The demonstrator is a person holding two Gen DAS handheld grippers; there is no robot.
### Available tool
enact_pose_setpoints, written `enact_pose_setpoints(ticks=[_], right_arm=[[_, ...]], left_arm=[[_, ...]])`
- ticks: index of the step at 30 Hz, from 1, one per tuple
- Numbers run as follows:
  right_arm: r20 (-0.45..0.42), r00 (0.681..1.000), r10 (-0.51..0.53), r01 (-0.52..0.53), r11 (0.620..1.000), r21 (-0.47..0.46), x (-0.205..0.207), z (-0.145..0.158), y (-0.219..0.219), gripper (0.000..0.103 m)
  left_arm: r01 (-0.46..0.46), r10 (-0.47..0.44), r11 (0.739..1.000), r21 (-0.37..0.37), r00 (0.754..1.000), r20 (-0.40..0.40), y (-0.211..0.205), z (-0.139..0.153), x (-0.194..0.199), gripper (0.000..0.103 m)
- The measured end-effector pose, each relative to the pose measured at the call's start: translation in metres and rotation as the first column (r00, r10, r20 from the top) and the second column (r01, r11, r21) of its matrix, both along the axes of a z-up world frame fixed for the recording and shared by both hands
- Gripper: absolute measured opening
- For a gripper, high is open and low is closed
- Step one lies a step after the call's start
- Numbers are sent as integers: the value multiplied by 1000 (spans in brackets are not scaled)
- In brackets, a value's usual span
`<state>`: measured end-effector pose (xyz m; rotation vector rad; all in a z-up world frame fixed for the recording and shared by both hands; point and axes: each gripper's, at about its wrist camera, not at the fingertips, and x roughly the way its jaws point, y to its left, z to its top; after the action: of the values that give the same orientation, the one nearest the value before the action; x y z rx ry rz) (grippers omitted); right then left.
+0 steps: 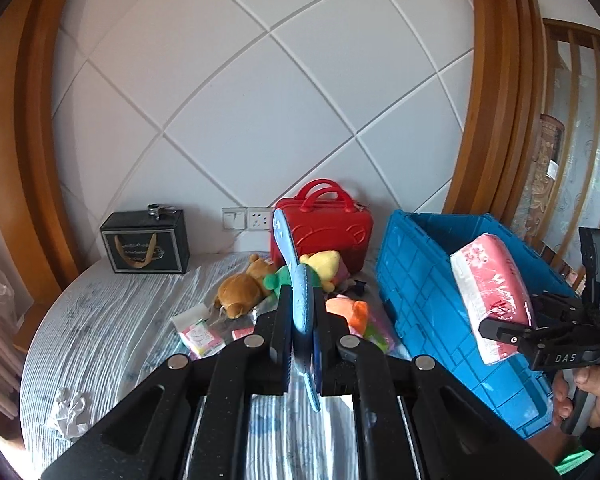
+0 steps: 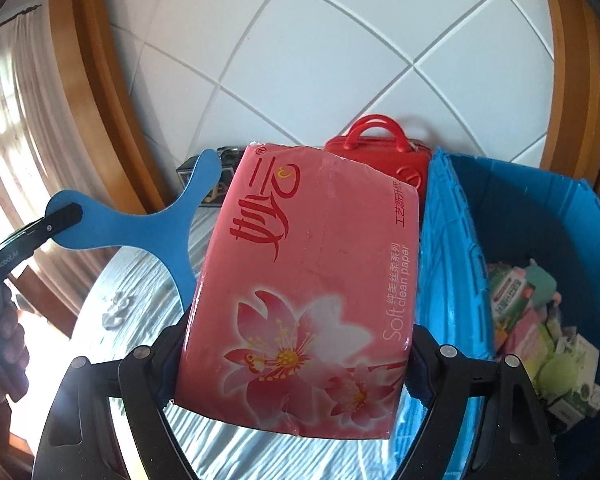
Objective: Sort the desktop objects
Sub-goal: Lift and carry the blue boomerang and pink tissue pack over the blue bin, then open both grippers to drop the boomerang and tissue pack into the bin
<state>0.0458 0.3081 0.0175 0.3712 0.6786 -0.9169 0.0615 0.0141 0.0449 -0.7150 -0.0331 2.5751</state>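
Round table (image 1: 100, 320) with grey streaked cover, white diamond-panelled wall (image 1: 260, 100) behind, curved wooden frames at both sides.

Left gripper (image 1: 303, 312) pressed together on a flat blue three-armed boomerang (image 2: 160, 224), held edge-on above the table. Right gripper (image 2: 296, 364) spread wide and clamped on a pink tissue pack (image 2: 308, 280), lifted just beside the near wall of the blue crate (image 1: 428, 292). On the table: black gift box (image 1: 146, 246), red toy suitcase (image 1: 324, 224) against the wall, brown plush bear (image 1: 240, 286), other plush toys and small packets in a heap, partly covered by the left claw. Inside the crate some packets and a green ball (image 2: 560, 376), cut off by the crate wall and the right claw. Crumpled clear wrapper (image 1: 70, 412) near the table edge, hard to identify. Curtain (image 2: 16, 120) at the far left, overexposed.
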Motion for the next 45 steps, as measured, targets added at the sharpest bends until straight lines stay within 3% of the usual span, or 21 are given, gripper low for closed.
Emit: enact_pose_setpoints(ticks=[10,23,28,36,39,42,43,44,45], right_arm=[[2,994,-114,113,990,-84,-81,41,-12,85],[40,928,-370,373,922,-105,-216,59,-20,85],[41,902,-430,432,898,-84,-246,54,-22,85],[54,882,-468,471,879,-68,-267,51,-26,85],[52,879,-474,477,876,-71,-269,54,-29,85],[44,875,-482,484,871,-82,-269,55,-32,86],[37,872,-489,490,867,-86,-269,55,-33,88],[20,864,-503,503,859,-93,-269,54,-36,95],[8,857,-516,514,852,-103,-267,54,-36,102]], left_arm=[[204,-202,979,28,977,-66,120,51,1,7],[450,-447,893,-8,884,-133,283,99,22,9],[493,-491,870,-30,857,-157,318,109,26,9],[545,-536,838,-6,822,-192,351,127,28,9],[575,-561,817,31,807,-185,357,132,24,9],[599,-590,801,10,792,-155,371,126,21,9],[587,-584,809,-14,802,-129,376,119,17,16],[571,-571,821,-32,816,-86,382,109,11,29],[554,-555,831,-39,831,-34,384,99,3,77]])
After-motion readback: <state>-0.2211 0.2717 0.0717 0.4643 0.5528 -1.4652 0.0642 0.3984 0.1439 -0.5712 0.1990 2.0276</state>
